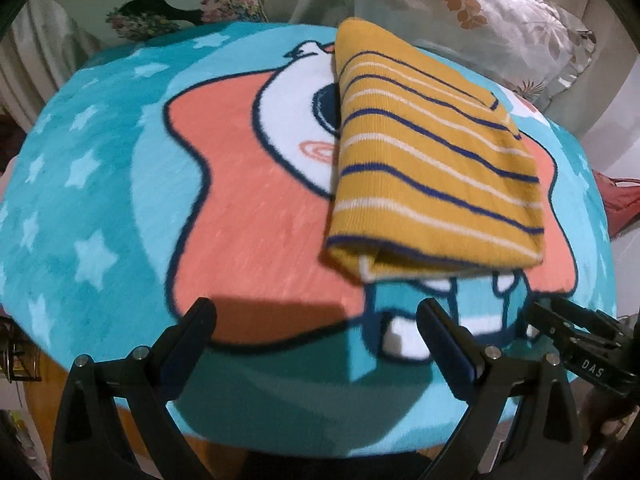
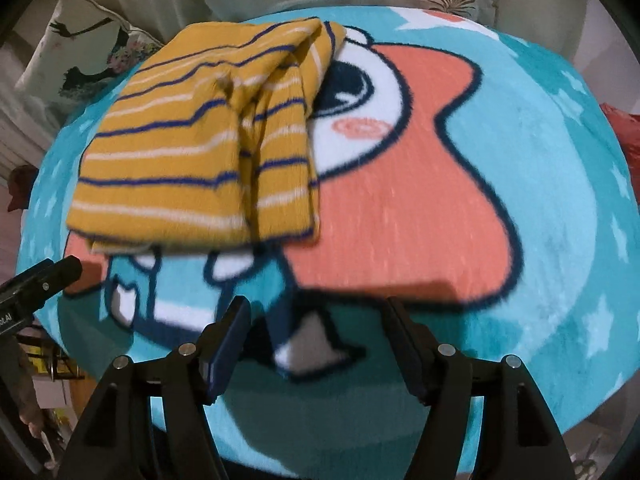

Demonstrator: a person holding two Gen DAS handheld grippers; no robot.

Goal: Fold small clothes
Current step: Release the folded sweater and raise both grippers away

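Your left gripper [image 1: 316, 320] and right gripper [image 2: 316, 318] both hung released, jaws spread wide and holding nothing, above the near edge of the teal cartoon blanket [image 1: 100, 200]; the yellow striped garment [image 1: 424, 168] lay folded on it, just ahead of both

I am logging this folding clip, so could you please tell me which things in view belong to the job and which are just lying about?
Belongs to the job:
- striped yellow garment, folded on the round mat
- left gripper and right gripper, jaws open

Just lying about:
- floral pillows
- red item
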